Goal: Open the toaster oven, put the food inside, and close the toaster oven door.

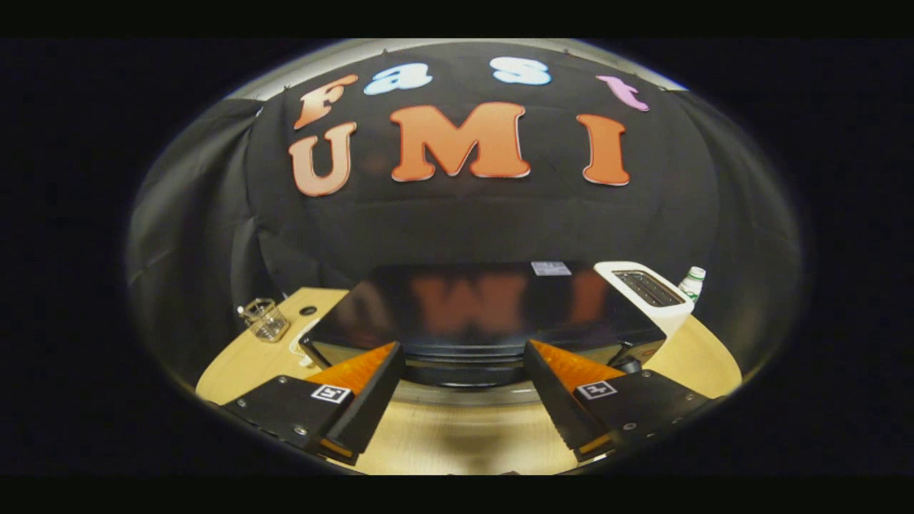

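Directly ahead of the gripper (464, 357) sits one toaster oven (485, 307), a black box with a glossy top, standing on a light wooden table (464, 435). Both fingers (364, 382) are spread wide, orange on their inner faces and black outside, with nothing held between them; their tips reach up just short of the oven's front edge, one toward each side of it, and bare tabletop lies in the gap between them. Whether the oven's door is open or closed cannot be told from this high angle, since the front face is mostly hidden below the top edge and behind the fingers.

Counting the other things around the oven: one white slot toaster (653, 293) stands touching or just beside its right rear corner, and one small bottle with a white cap (692, 282) stands just beyond that toaster. To the left of the oven, well apart from it, is one clear glass container (265, 320) near the table's far edge. One small dark round hole (308, 310) in the tabletop lies between that glass and the oven. Black cloth hangs behind everything.
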{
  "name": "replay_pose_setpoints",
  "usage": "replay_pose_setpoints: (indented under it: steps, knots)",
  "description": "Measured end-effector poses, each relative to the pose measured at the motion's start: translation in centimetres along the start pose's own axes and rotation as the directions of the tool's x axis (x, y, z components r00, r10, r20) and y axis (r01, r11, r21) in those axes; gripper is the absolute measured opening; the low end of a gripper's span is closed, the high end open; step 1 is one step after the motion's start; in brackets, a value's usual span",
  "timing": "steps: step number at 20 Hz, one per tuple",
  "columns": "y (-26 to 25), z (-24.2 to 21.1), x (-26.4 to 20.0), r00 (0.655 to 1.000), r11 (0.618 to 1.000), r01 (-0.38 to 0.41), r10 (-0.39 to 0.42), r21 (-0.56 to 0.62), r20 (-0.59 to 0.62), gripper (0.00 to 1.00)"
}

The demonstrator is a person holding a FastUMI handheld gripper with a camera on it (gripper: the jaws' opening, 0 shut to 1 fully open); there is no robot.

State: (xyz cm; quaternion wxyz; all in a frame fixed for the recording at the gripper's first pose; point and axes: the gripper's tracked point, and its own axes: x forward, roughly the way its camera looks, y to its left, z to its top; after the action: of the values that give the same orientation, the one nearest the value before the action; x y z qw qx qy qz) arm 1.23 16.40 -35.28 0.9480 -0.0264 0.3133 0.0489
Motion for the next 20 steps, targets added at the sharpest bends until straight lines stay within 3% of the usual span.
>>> replay_pose_setpoints:
  steps: [8, 16, 20]
  knots:
    - [0.4, -3.0, -4.4, 0.999, 0.999, -0.039, 0.039, -0.011, -0.032, 0.96]
    - [0.9, -10.1, -9.0, 0.985, 0.978, -0.104, 0.077, -0.181, -0.154, 0.95]
    - [1.8, -12.4, -10.2, 0.949, 0.981, -0.189, 0.174, -0.035, -0.261, 0.95]
